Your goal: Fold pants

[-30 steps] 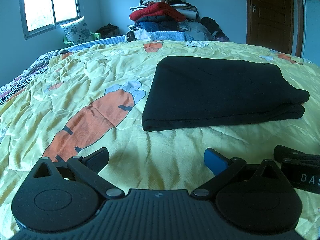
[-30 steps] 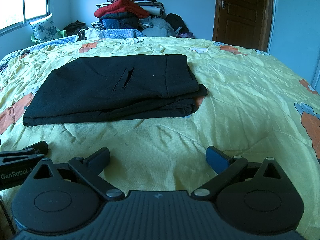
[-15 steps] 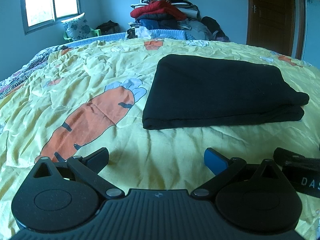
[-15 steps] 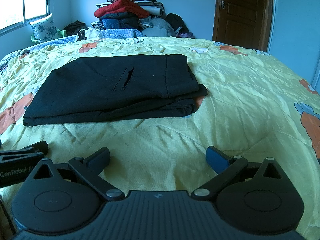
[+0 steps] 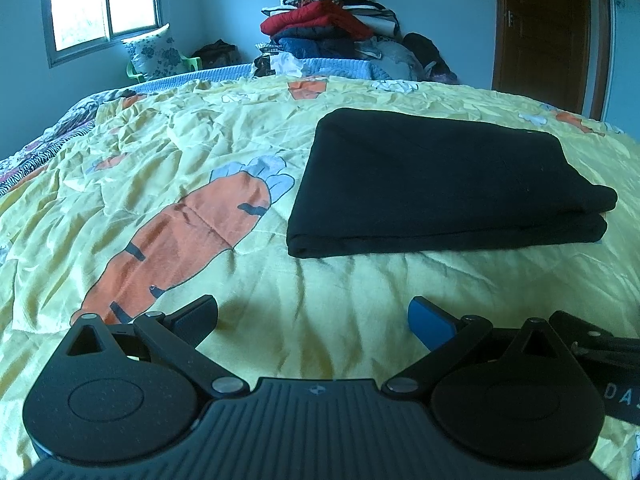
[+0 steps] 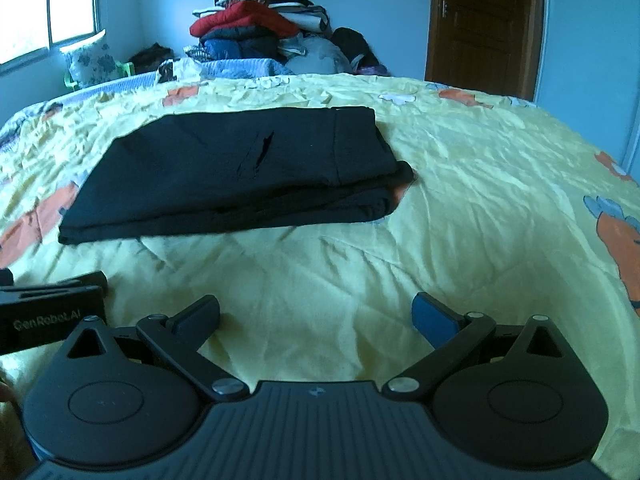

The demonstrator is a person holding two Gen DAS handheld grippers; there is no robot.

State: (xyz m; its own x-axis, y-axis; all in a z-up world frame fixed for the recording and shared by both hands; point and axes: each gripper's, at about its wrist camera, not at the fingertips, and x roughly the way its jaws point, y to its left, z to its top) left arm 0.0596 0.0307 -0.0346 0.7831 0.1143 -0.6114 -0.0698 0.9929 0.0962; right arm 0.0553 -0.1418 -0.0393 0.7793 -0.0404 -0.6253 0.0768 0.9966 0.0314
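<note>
Left gripper (image 5: 313, 317) low over the bedspread (image 5: 280, 312), jaws spread wide, nothing between them; black pad on one finger, blue pad on the other. Right gripper (image 6: 316, 317) the same: wide, empty, just above the yellow cloth. Each shows at the edge of the other's view, so the two sit side by side near the bed's near edge. Pants (image 5: 444, 180), black, lie folded in a flat rectangle on the bedspread ahead of both grippers, apart from them, layers stacked, thicker folded edge toward the right. In the right view the pants (image 6: 240, 172) show a slanted pocket slit on the top layer and a waistband end at the right. Orange carrot print (image 5: 188, 240) lies just left of the pants. Beyond the bed: heap of clothes (image 5: 328, 28), window (image 5: 104, 0) on the left, brown door (image 6: 486, 24) on the right.
</note>
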